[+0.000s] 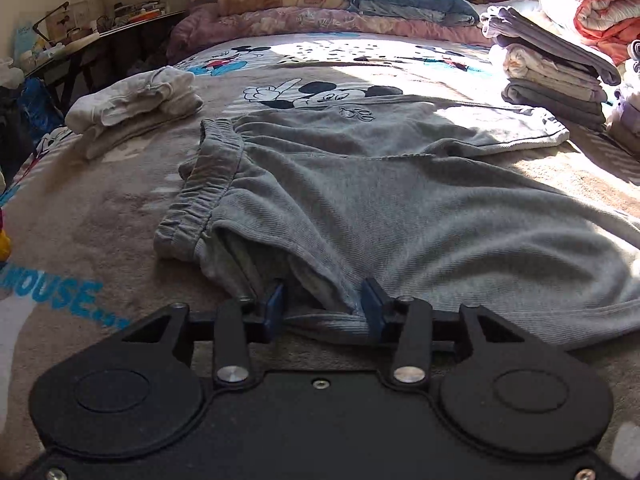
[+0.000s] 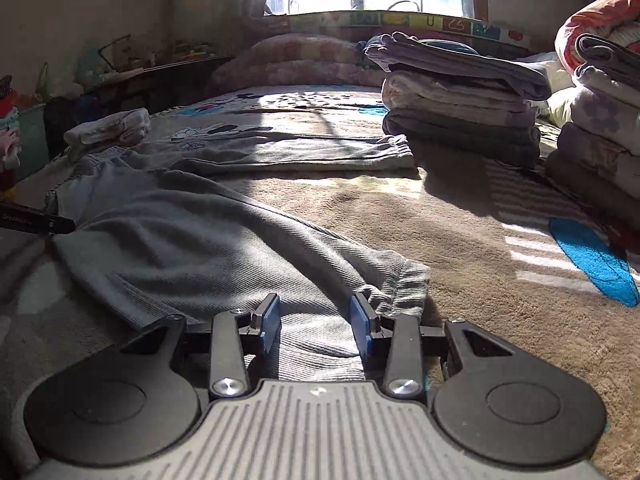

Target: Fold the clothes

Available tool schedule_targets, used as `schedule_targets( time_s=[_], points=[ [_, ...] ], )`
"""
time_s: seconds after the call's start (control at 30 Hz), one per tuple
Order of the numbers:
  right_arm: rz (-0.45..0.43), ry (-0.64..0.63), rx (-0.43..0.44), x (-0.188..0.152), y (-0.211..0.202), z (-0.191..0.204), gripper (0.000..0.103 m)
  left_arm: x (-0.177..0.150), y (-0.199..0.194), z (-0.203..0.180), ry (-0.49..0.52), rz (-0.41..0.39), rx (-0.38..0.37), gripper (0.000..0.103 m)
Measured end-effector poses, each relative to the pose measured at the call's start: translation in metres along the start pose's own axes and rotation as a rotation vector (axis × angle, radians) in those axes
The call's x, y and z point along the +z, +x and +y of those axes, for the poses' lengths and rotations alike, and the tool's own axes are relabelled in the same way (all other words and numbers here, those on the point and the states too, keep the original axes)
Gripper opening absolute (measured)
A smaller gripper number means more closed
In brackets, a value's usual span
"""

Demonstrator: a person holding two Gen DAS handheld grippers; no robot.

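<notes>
Only the right gripper (image 2: 316, 318), spread like the left gripper (image 1: 322, 306), shows grey trousers' (image 2: 192, 240) cuff

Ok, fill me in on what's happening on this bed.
A person is folding clothes with a handheld claw in each hand. A pair of grey sweatpants lies spread on the bed blanket. The left claw sits open around the fabric near the waistband end, and the right claw sits open around the leg near its cuff. Neither has closed yet. Stacks of folded laundry stand at the right, and a small folded white pile lies at the left.
</notes>
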State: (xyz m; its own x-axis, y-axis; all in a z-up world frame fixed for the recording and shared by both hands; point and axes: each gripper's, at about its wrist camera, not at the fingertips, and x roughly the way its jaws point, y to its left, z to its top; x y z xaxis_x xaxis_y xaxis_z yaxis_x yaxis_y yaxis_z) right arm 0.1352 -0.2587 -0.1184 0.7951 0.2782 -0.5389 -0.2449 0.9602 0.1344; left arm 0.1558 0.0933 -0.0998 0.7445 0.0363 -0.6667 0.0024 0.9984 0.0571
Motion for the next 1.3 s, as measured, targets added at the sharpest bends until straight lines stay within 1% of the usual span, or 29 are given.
schedule_targets(
  time_s=[0.03,0.1,0.13,0.17,0.2,0.23,0.27,0.33,0.37,0.43,0.47,0.5,0.57,0.6,0.67,0.73,0.83,0.9,0.93,0.97,1.0,1.03,1.1,1.13,1.17,1.23,1.27,1.3],
  points=[
    [-0.004,0.017,0.011,-0.002,-0.002,-0.003,0.039,0.001,-0.005,-0.001,-0.004,-0.017,-0.002,0.042],
    [-0.003,-0.025,0.002,-0.003,-0.005,0.003,0.04,0.002,-0.02,-0.005,-0.001,-0.094,-0.024,0.041],
    [0.013,-0.071,-0.016,-0.005,-0.005,0.008,0.04,0.002,-0.026,-0.008,0.006,-0.134,-0.035,0.041],
    [0.032,-0.103,-0.027,-0.006,-0.003,0.012,0.04,0.001,-0.03,-0.011,0.012,-0.165,-0.042,0.041],
    [0.043,-0.121,-0.033,-0.008,-0.003,0.013,0.041,0.0,-0.032,-0.013,0.008,-0.18,-0.051,0.041],
    [0.048,-0.12,-0.031,-0.007,-0.004,0.013,0.041,-0.002,-0.032,-0.016,-0.01,-0.182,-0.073,0.041],
    [0.052,-0.119,-0.03,-0.006,-0.005,0.013,0.041,-0.005,-0.03,-0.022,-0.018,-0.16,-0.103,0.041],
    [0.056,-0.118,-0.023,-0.006,-0.008,0.011,0.041,-0.011,-0.019,-0.04,0.053,-0.052,-0.12,0.041],
    [0.056,-0.101,-0.012,-0.005,-0.008,0.008,0.041,-0.015,-0.016,-0.049,0.103,-0.009,-0.102,0.041],
    [0.056,-0.076,0.007,-0.004,-0.007,0.004,0.043,-0.017,-0.028,-0.064,0.148,-0.034,-0.08,0.04],
    [0.051,-0.042,0.032,-0.003,-0.007,0.0,0.047,-0.017,-0.033,-0.07,0.155,-0.05,-0.085,0.04],
    [0.046,-0.008,0.057,-0.002,-0.007,-0.003,0.053,-0.015,-0.039,-0.074,0.136,-0.077,-0.121,0.04],
    [0.044,0.017,0.073,-0.001,-0.008,-0.006,0.055,-0.011,-0.048,-0.094,0.136,-0.148,-0.172,0.041],
    [0.048,0.007,0.073,-0.001,-0.008,-0.005,0.055,-0.012,-0.047,-0.106,0.162,-0.157,-0.177,0.041],
    [0.051,0.005,0.072,-0.002,-0.007,-0.004,0.055,-0.02,-0.037,-0.128,0.222,-0.102,-0.199,0.041],
    [0.05,0.01,0.074,-0.002,-0.007,-0.005,0.055,-0.031,-0.031,-0.146,0.297,-0.054,-0.179,0.041],
    [0.042,0.039,0.085,-0.001,-0.01,-0.01,0.055,-0.03,-0.046,-0.156,0.285,-0.103,-0.195,0.04],
    [0.033,0.084,0.103,0.0,-0.011,-0.017,0.055,-0.029,-0.053,-0.165,0.264,-0.186,-0.218,0.041],
    [0.024,0.125,0.118,0.0,-0.012,-0.023,0.055,-0.03,-0.049,-0.17,0.26,-0.198,-0.21,0.041],
    [0.015,0.165,0.132,0.0,-0.013,-0.029,0.055,-0.031,-0.043,-0.175,0.253,-0.163,-0.218,0.041],
    [0.008,0.185,0.135,0.0,-0.014,-0.032,0.055,-0.032,-0.034,-0.18,0.256,-0.081,-0.235,0.041],
    [0.002,0.204,0.137,0.001,-0.015,-0.035,0.055,-0.033,-0.031,-0.186,0.265,-0.042,-0.236,0.041],
    [-0.007,0.241,0.145,0.0,-0.016,-0.04,0.054,-0.034,-0.045,-0.195,0.269,-0.12,-0.227,0.041],
    [-0.012,0.262,0.15,0.0,-0.017,-0.043,0.054,-0.032,-0.048,-0.198,0.256,-0.153,-0.24,0.041],
    [-0.019,0.283,0.158,-0.001,-0.018,-0.046,0.054,-0.032,-0.047,-0.203,0.253,-0.165,-0.253,0.042],
    [-0.046,0.312,0.15,-0.001,-0.022,-0.051,0.055,-0.036,-0.035,-0.216,0.296,-0.076,-0.29,0.045],
    [-0.056,0.317,0.141,0.0,-0.024,-0.053,0.056,-0.041,-0.033,-0.221,0.333,-0.051,-0.29,0.046],
    [-0.067,0.326,0.127,0.0,-0.027,-0.057,0.056,-0.044,-0.04,-0.221,0.349,-0.079,-0.281,0.046]
  ],
)
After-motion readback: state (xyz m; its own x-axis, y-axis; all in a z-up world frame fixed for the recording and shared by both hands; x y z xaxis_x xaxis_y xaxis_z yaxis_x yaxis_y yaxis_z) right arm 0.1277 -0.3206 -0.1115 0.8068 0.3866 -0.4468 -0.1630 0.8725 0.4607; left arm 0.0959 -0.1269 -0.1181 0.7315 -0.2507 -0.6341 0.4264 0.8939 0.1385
